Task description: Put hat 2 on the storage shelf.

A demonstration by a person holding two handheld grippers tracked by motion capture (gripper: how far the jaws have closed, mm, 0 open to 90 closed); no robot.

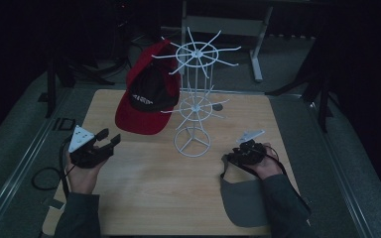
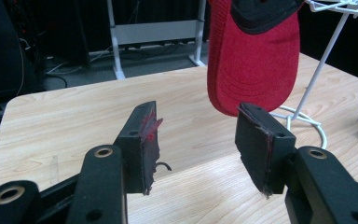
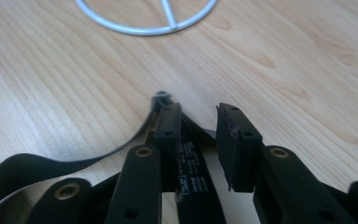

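You're lining up on the grey cap [image 1: 243, 201], just in front of the rack [image 1: 194, 99]. Right gripper [image 3: 200, 123] is straddling its strap [image 3: 191, 177], jaws parted; left gripper [image 2: 198, 140] is released. Try clamping squarely.

Right claw [image 3: 199, 126] parted over black strap [image 3: 193, 172], wooden table [image 3: 284, 60], white wire base [image 3: 144, 23]

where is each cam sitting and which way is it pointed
High view: above the person's side, facing forward and down on the table; both forearms, left gripper, right gripper.
Left gripper view: on the left gripper, along its open jaws toward the red cap on the white rack.
Right gripper view: on the right gripper, angled down at the tabletop over a black strap.
Shared: all three show the rack's ring base.
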